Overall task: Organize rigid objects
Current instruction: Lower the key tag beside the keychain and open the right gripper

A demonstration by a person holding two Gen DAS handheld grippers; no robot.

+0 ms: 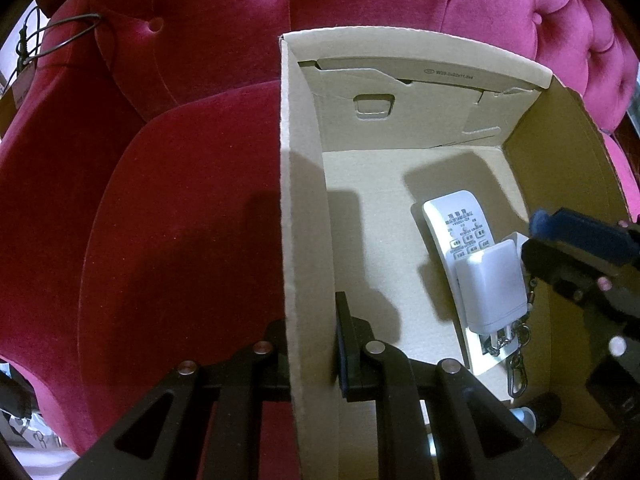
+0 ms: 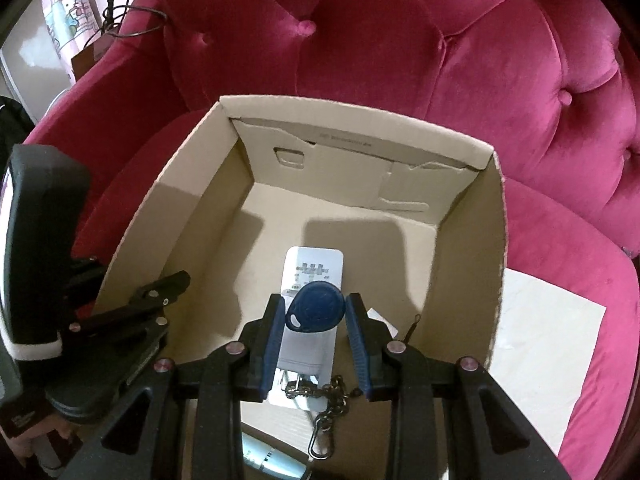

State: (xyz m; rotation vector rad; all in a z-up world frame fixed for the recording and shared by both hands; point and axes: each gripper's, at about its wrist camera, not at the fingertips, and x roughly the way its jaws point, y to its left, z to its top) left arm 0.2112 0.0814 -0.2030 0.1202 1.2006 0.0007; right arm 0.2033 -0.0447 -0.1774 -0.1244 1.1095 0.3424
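Observation:
An open cardboard box (image 2: 496,240) sits on a red velvet armchair. My left gripper (image 1: 310,344) is shut on the box's left wall (image 1: 304,240), one finger inside and one outside. Inside the box lie a white remote (image 1: 456,224), a white charger plug (image 1: 494,284) on top of it, and a metal chain with a clasp (image 1: 520,356). My right gripper (image 2: 316,336) hangs over the box with its jaws apart. A blue key fob (image 2: 316,308) sits between the blue pads (image 2: 358,344), above the charger (image 2: 306,348); I cannot tell if the pads touch it.
The armchair's tufted back (image 2: 400,40) rises behind the box. A white sheet (image 2: 544,344) lies on the seat right of the box. A silver and black cylinder (image 2: 272,460) lies at the box's near end. A cable (image 2: 132,20) hangs over the left armrest.

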